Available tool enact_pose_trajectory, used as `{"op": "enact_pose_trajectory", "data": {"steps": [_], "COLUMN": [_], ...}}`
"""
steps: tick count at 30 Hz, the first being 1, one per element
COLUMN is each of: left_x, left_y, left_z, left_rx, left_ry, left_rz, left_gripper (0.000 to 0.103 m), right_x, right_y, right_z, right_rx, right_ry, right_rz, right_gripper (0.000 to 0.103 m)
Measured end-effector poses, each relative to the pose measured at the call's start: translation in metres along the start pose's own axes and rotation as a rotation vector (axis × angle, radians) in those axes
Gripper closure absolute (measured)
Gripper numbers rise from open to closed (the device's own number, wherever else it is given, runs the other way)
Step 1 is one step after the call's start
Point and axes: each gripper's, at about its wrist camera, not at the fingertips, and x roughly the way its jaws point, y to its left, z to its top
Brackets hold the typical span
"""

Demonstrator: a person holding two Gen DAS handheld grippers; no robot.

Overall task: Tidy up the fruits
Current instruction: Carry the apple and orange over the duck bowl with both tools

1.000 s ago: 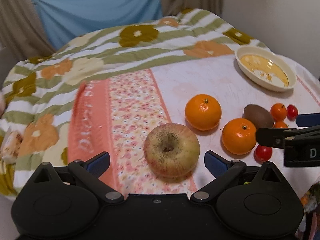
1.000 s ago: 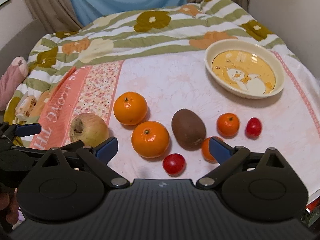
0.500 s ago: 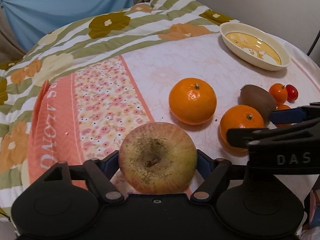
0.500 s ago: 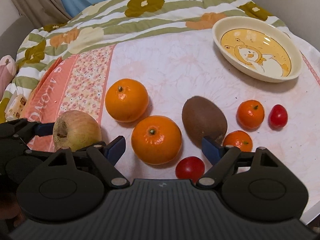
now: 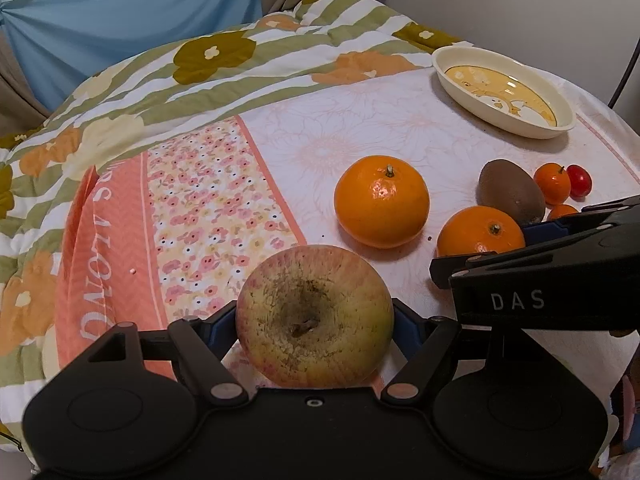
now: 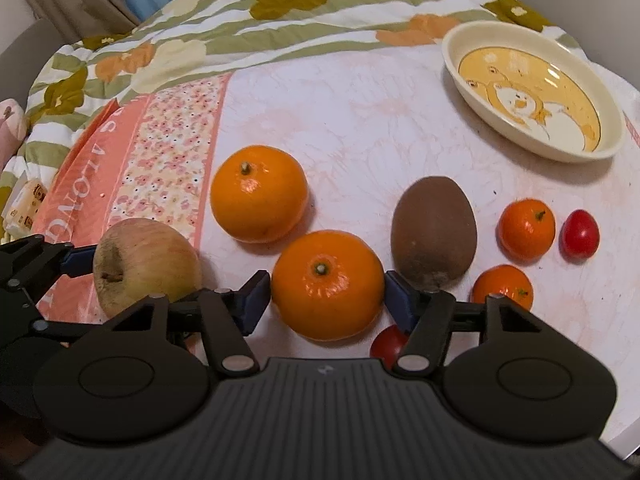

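Observation:
My left gripper [image 5: 314, 326] is shut on a yellow-red apple [image 5: 314, 316], also seen in the right wrist view [image 6: 146, 266]. My right gripper [image 6: 326, 294] has its blue pads against both sides of the near orange [image 6: 328, 284], which rests on the cloth. A second orange [image 6: 259, 194] lies behind it. A brown kiwi [image 6: 434, 232], two small tangerines [image 6: 526, 234] [image 6: 503, 286] and two cherry tomatoes [image 6: 579, 234] [image 6: 387, 345] lie to the right. The cream bowl [image 6: 500, 120] with a bear picture stands at the far right.
A floral quilt [image 5: 192, 92] covers the surface, with a pink flowered strip [image 5: 208, 216] on the left. A blue sheet [image 5: 128, 8] hangs behind. The surface's right edge [image 6: 624, 420] is near the small fruits.
The left gripper moved forward and closed on the apple. The right gripper moved in and down around the near orange and narrowed onto it.

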Motion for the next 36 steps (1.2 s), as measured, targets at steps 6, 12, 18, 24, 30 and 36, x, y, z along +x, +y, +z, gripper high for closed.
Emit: {"op": "enact_pose_trajectory", "data": {"steps": [6, 12, 18, 24, 30, 36], "left_x": [-0.002, -0.005, -0.018, -0.051, -0.086, -0.109], "left_y": [0.002, 0.007, 0.012, 0.01, -0.001, -0.034], "left_z": [-0.003, -0.008, -0.011, 0.002, 0.022, 0.048], "left_rx": [-0.006, -0.03, -0.072, -0.102, -0.167, -0.234], "left_ry": [-0.003, -0.006, -0.02, -0.073, -0.118, -0.148], "left_rz": [-0.001, 0.014, 0.021, 0.061, 0.125, 0.172], "left_gripper": [0.023, 0.023, 0.023, 0.023, 0.023, 0.023], "right_x": [0.0, -0.001, -0.019, -0.051, -0.085, -0.113], "right_y": [0.004, 0.006, 0.007, 0.001, -0.022, -0.066], "right_z": [-0.001, -0.002, 0.005, 0.017, 0.037, 0.065], "right_rx": [-0.027, -0.052, -0.081, -0.083, -0.092, -0.132], "right_ry": [-0.015, -0.026, -0.07, -0.115, -0.177, -0.224], "right_rz": [-0.007, -0.004, 0.007, 0.04, 0.083, 0.121], "right_gripper": [0.028, 0.029, 0.029, 0.029, 0.029, 0.029]}}
